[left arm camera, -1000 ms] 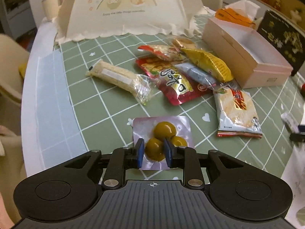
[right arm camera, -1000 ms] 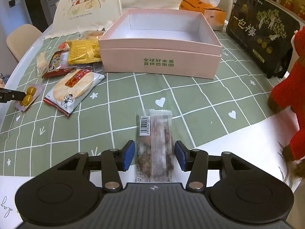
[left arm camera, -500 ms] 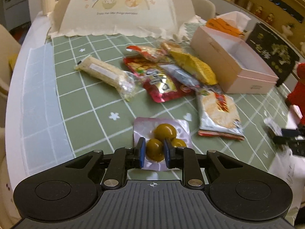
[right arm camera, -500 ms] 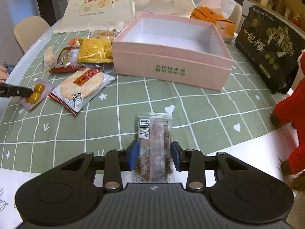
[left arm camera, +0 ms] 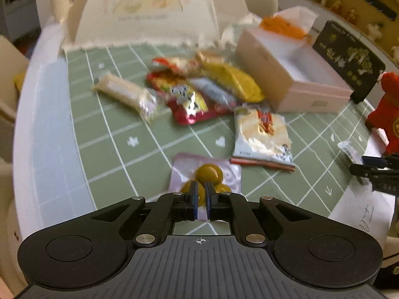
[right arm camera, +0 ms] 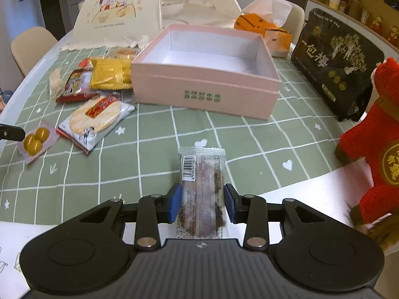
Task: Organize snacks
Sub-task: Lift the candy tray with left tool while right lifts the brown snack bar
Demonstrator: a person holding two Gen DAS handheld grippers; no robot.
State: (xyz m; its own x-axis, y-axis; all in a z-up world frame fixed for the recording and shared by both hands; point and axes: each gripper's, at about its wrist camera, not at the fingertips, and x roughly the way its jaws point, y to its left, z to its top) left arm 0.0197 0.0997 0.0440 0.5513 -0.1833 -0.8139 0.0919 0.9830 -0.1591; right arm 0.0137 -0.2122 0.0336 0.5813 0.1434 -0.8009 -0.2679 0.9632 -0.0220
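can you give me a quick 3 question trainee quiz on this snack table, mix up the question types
1. True or false: the pink box already holds snacks.
2. Multiple choice: what is the left tool shut on? A) the rice cracker pack B) the pouch of yellow-green balls C) the tissue box
3. Short answer: which snack lies between the fingers of the right tool?

Key
1. False, it is empty.
2. B, the pouch of yellow-green balls.
3. The clear barcoded packet with a dark filling.
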